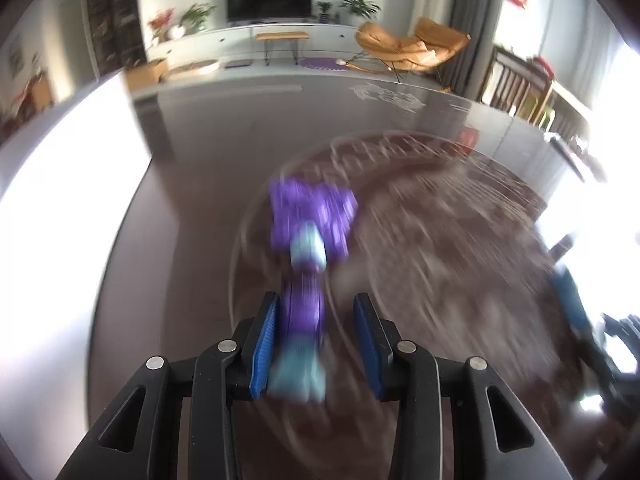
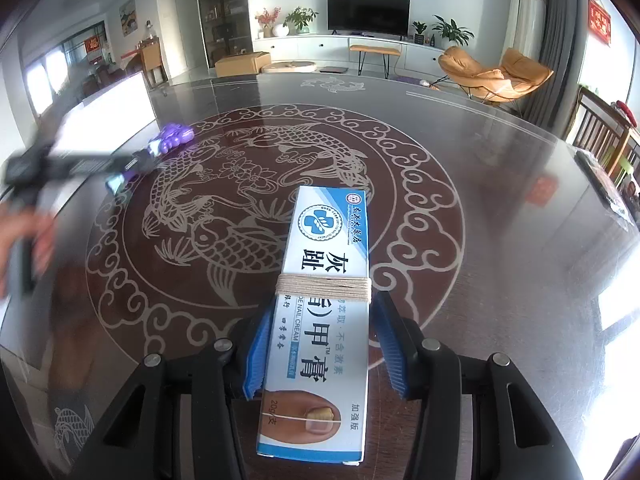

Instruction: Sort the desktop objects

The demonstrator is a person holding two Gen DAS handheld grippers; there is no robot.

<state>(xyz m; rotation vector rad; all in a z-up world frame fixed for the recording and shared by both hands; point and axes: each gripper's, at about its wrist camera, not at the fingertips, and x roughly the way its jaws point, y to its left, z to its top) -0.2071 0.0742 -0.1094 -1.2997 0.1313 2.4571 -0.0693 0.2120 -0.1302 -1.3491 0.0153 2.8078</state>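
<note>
Two pads flank one nail cream box [image 2: 320, 312].

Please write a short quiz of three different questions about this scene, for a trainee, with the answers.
1. True or false: string is wound around the cream box.
2. What lies between the fingers of the left gripper? A) a purple toy B) a cup C) a spoon
3. What figures decorate the table?

Key: 1. True. 2. A, the purple toy, which touches only one pad. 3. Fish, with flowers and cloud scrolls.
</note>
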